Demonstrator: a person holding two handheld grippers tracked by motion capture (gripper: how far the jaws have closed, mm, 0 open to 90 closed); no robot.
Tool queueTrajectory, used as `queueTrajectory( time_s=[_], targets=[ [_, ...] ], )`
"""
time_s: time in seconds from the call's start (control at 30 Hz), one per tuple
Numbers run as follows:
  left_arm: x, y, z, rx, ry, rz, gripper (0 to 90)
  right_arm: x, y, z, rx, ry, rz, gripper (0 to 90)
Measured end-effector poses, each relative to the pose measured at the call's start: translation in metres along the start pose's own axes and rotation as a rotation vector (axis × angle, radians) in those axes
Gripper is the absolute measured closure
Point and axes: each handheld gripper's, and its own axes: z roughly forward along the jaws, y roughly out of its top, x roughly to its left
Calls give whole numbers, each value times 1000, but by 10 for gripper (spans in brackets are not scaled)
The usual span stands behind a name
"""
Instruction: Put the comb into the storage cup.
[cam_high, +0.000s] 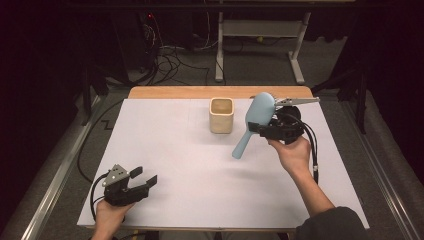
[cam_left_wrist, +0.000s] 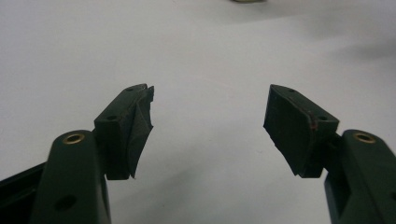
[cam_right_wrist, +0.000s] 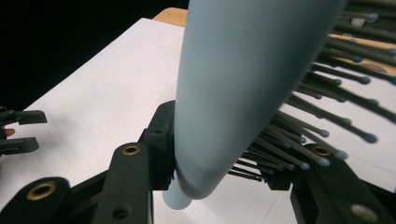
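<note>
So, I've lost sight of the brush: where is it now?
High view: the brush is right of centre, clamped in the right gripper, just right of the cup.

Overall light: dim room, black surroundings; the white table sheet (cam_high: 200, 165) is the brightest area.
Light source: overhead, even, no glare.
Shadows: soft, faint, under the hairbrush (cam_high: 252, 125).
High view: slightly soft, grainy in dark areas.
Right gripper view: hairbrush bristles (cam_right_wrist: 322, 116) blurred, too close.
Left gripper view: sheet greyish, far edge hazy.
</note>
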Motion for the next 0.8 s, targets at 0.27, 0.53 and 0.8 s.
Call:
queueTrajectory(
  time_s=[0.27, 0.53, 0.8],
  targets=[
    [0, 0, 0, 4, -1, -3, 326, -2, 9, 4, 4, -9, 2, 556],
    [1, 0, 0, 8, -3, -3, 326, 0, 22, 3, -4, -19, -8, 555],
    [1, 0, 0, 5, -2, -3, 326, -1, 30, 7, -5, -23, -4, 556]
  ],
)
